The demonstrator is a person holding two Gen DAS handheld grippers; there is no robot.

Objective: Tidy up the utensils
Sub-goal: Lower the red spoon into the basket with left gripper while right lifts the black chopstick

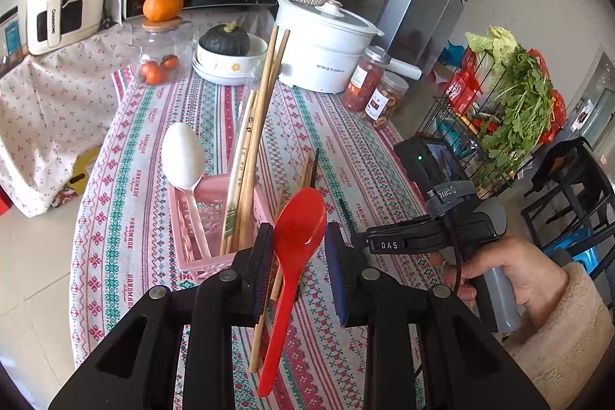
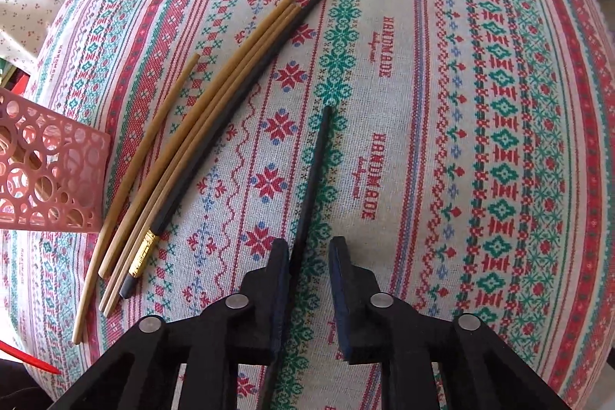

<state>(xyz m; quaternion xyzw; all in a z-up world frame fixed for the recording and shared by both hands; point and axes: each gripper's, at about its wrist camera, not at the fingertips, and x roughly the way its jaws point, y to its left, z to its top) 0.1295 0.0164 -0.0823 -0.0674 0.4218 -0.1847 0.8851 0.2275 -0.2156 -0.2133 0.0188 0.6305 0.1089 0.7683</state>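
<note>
In the left wrist view my left gripper (image 1: 300, 244) stands open around a red plastic spoon (image 1: 296, 248); the spoon leans on the left pad, with a gap to the right pad. Beyond it a pink perforated basket (image 1: 184, 229) holds a white spoon (image 1: 183, 156) and several upright wooden chopsticks (image 1: 253, 148). In the right wrist view my right gripper (image 2: 309, 279) is open astride a black chopstick (image 2: 313, 187) lying on the tablecloth. Several wooden chopsticks (image 2: 184, 156) and another black chopstick (image 2: 246, 95) lie to its left, beside the basket (image 2: 46, 175).
The patterned tablecloth (image 2: 480, 141) covers the table. At the back stand a glass jar of oranges (image 1: 161, 56), a bowl with a squash (image 1: 230, 56), a white cooker (image 1: 326, 48) and jars (image 1: 369, 83). The right hand and gripper (image 1: 453, 229) show at right.
</note>
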